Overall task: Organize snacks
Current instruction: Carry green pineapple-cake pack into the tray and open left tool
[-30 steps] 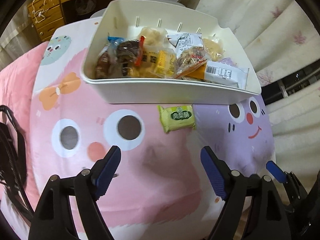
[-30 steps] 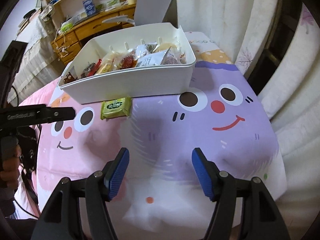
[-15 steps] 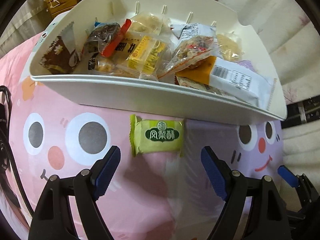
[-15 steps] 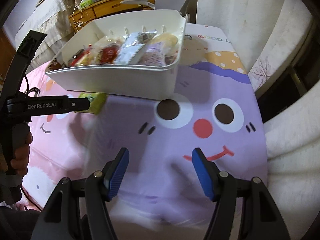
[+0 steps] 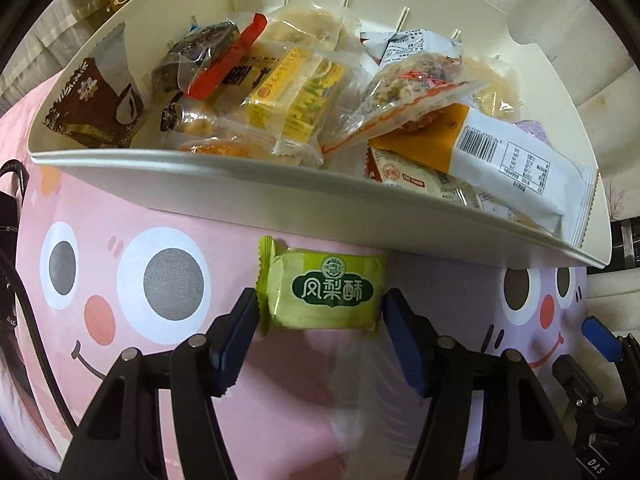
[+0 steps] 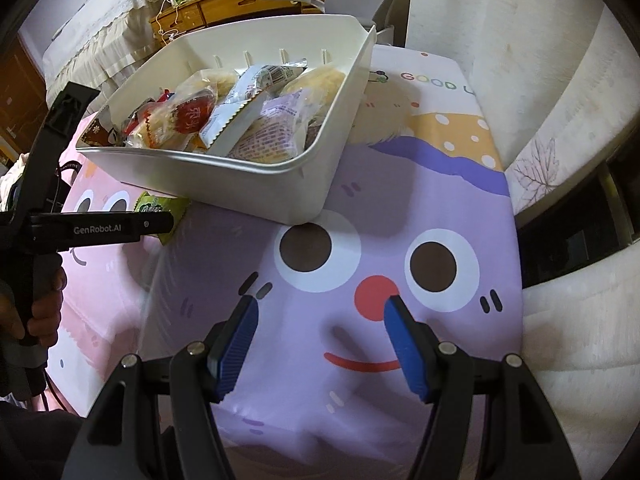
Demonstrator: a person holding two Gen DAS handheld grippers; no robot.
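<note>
A green pineapple-cake packet (image 5: 326, 294) lies on the cartoon tablecloth, right in front of the white bin (image 5: 240, 184) that holds several wrapped snacks. My left gripper (image 5: 320, 312) is open, its blue pads on either side of the packet, close to both ends. In the right wrist view the packet (image 6: 160, 210) is partly hidden behind the left gripper's body (image 6: 100, 228). My right gripper (image 6: 320, 316) is open and empty above the purple face print, to the right of the bin (image 6: 280, 192).
A wooden desk (image 6: 248, 4) and a bed stand behind the table. Curtains (image 6: 520, 60) hang at the right. The table edge is near, below both grippers. Black straps (image 5: 12, 240) lie at the left.
My left gripper moved forward to the green packet, which now sits between its pads. My right gripper shifted right and forward over the purple face.
</note>
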